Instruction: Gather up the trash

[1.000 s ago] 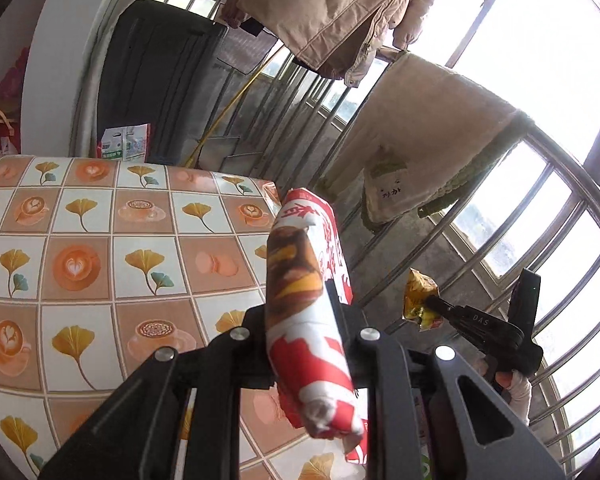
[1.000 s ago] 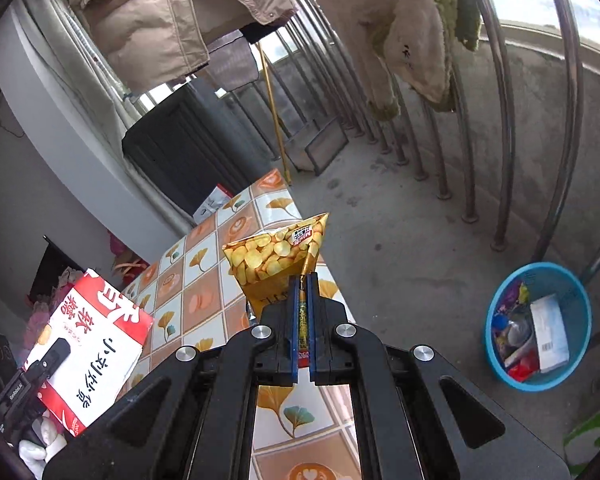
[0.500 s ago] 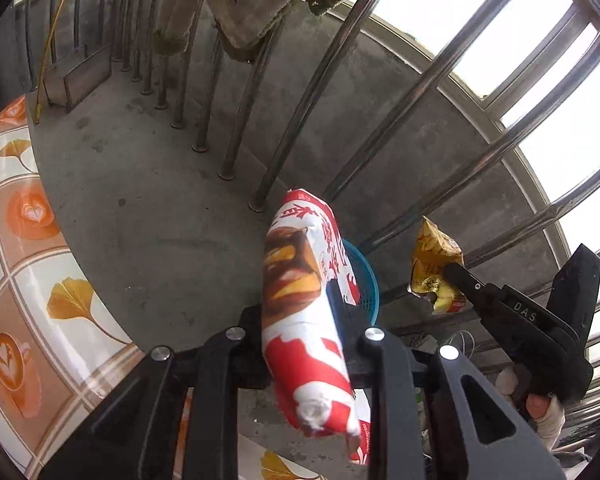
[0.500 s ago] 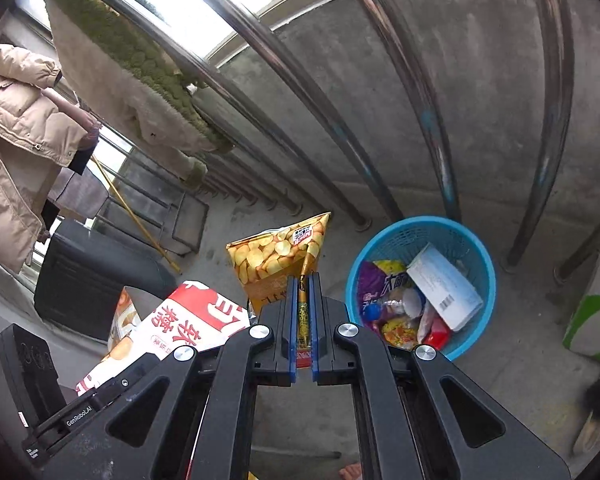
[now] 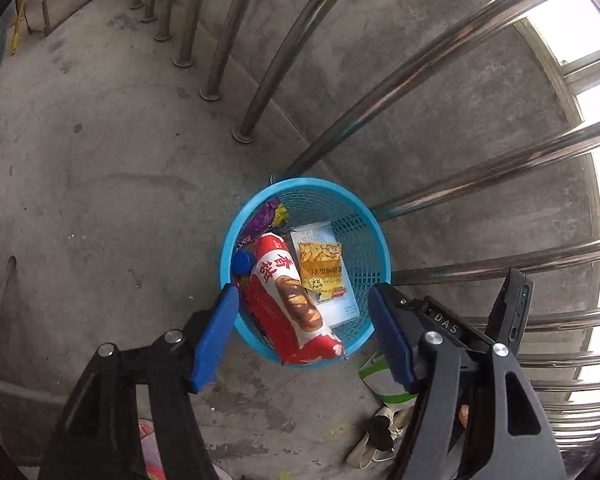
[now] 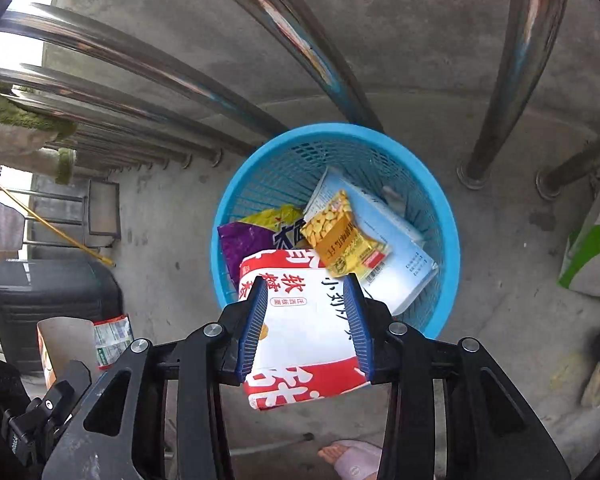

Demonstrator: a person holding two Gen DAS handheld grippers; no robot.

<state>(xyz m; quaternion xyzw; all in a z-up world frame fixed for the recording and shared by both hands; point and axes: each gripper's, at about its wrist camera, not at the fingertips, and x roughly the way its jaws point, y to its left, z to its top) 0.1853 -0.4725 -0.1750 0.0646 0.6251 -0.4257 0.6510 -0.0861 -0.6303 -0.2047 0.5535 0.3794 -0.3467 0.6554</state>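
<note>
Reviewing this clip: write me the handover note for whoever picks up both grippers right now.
Left gripper: jaws opening, nothing pressed between them.
Right gripper: jaws opening, empty.
Red-and-white wrapper is dropping into the blue basket, tail end over the near rim.
Yellow snack packet lies inside on a white box.
Done: both pieces released over the basket.
Left: check the wrapper settles in, then fetch any more trash.

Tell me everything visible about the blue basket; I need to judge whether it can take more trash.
The blue basket is a round, plastic-looking bin with mesh walls and a solid rim, upright on the concrete floor beside the metal railing. It holds a red-and-white package that overhangs the near rim, a yellow snack bag on a pale blue carton, a purple wrapper and a blue cap.
</note>
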